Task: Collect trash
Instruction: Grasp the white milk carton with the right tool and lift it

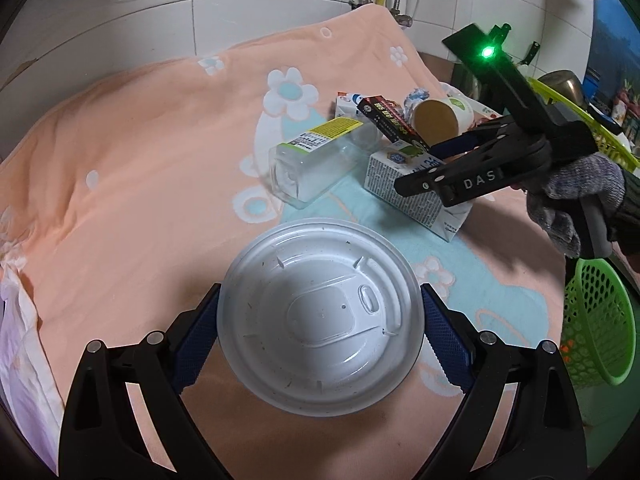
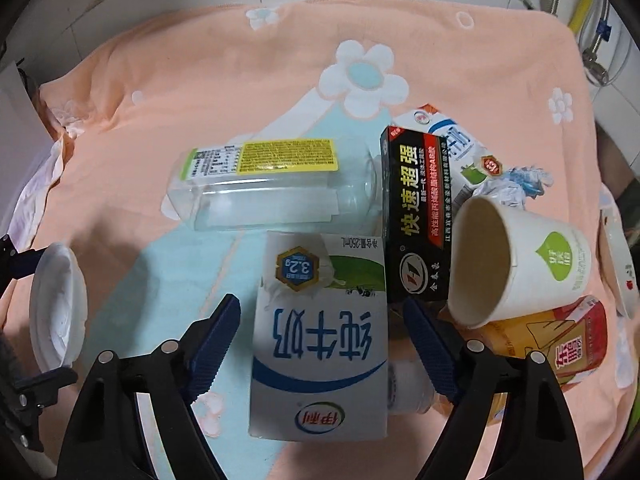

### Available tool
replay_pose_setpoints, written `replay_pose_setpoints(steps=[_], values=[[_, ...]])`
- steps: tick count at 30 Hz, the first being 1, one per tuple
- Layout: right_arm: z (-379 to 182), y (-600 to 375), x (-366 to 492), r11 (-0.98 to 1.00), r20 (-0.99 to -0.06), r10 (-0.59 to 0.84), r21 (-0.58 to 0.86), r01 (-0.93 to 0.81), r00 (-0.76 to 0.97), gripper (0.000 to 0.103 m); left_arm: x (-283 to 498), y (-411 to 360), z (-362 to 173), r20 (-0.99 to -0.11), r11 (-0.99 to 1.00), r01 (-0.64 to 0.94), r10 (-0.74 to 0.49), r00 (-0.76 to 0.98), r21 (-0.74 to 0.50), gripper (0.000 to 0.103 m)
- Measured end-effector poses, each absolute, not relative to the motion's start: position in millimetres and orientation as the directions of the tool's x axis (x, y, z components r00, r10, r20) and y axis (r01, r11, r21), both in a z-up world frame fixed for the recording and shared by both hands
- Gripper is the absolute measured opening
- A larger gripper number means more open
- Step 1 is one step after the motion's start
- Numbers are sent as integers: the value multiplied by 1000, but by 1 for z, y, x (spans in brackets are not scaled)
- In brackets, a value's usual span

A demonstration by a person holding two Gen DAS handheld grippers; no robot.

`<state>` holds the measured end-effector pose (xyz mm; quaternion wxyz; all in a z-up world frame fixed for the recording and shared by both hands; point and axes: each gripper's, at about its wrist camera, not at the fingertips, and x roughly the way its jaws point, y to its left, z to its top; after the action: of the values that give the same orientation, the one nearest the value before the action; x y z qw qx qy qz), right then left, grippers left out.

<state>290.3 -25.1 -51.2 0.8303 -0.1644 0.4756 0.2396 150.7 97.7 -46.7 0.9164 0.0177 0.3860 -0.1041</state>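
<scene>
On the peach flowered cloth [image 1: 152, 152] that covers the worktop, a small heap of trash is gathered toward the far right. A round white plastic lid [image 1: 320, 316] is clamped by the left claw [image 1: 320, 340], its blue pads [image 1: 198, 344] pressed against the lid's opposite edges, and the lid is seen from the right wrist view as lifted clear of the cloth at the left edge. The left claw is pitched downward, with the heap lying beyond its tips.

The right claw [image 2: 320, 344] is held by a hand in a grey knitted glove [image 1: 576, 200], wrapped round the handle and angled steeply down from the right over the heap. Its jaws are spread on either side of a white and blue milk carton [image 2: 320, 344] that lies flat on the cloth; gaps are visible between the pads and the carton's sides, so nothing is gripped.

Beyond the carton, a clear plastic bottle [image 2: 272, 184] with a yellow label is laid on its side. A black box with yellow characters [image 2: 416, 220] is propped against the carton's far right corner, over a second white carton [image 2: 460, 140]. A paper cup [image 2: 516, 260] is tipped on its side just right of the black box, its mouth turned toward the camera, resting over a red and yellow carton [image 2: 560, 340]. Crumpled wrapping [image 2: 516, 184] is seen behind the cup. A green mesh basket [image 1: 596, 320] stands off the worktop's right edge.
</scene>
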Motion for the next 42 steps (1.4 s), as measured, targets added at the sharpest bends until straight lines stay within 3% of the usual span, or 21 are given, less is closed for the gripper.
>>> replay_pose_setpoints(steps=[4,7,27,42], values=[[-59,-23,295,830,-881,222,-54,-555,418,75,150,97,-46,-710,978,205,-179,681,-49,91],[-59,-20,294,830,-884,231,-39,-557,406,62,149,97,-45,-710,978,205,-178,682,-49,91],[7,-85,189,858,-772,353,42,-512,529,62,112,65,-22,-662,962,270,-233,712,-49,91],[-1,-205,74,941,-765,217,-2,-339,606,62,83,-12,4,-606,907,419,-360,709,-48,91]])
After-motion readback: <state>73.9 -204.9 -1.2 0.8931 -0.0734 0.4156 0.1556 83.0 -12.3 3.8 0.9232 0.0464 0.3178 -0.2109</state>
